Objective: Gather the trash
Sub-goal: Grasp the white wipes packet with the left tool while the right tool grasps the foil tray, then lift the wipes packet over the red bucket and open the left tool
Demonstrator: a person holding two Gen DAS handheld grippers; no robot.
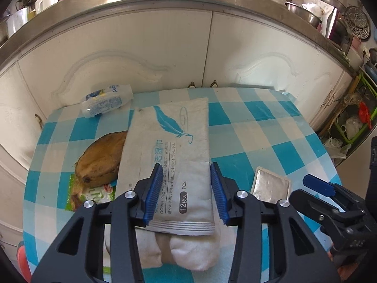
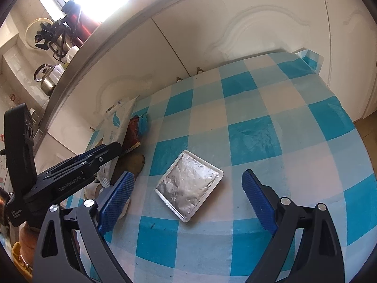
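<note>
Left tongs (image 1: 186,189) are sitting astride the near end of the wipes pack (image 1: 169,155), blue pads flanking it; whether the pads are pressing on it is not clear. The pack is lying lengthwise on the checked bench (image 1: 259,127), overlapping a brown fruit (image 1: 100,160) on its left, with a small bottle (image 1: 107,100) lying at the far left edge. Right tongs (image 2: 188,188) are standing wide apart, hovering over the foil tray (image 2: 188,186), which is resting flat on the bench just right of the pack.
</note>
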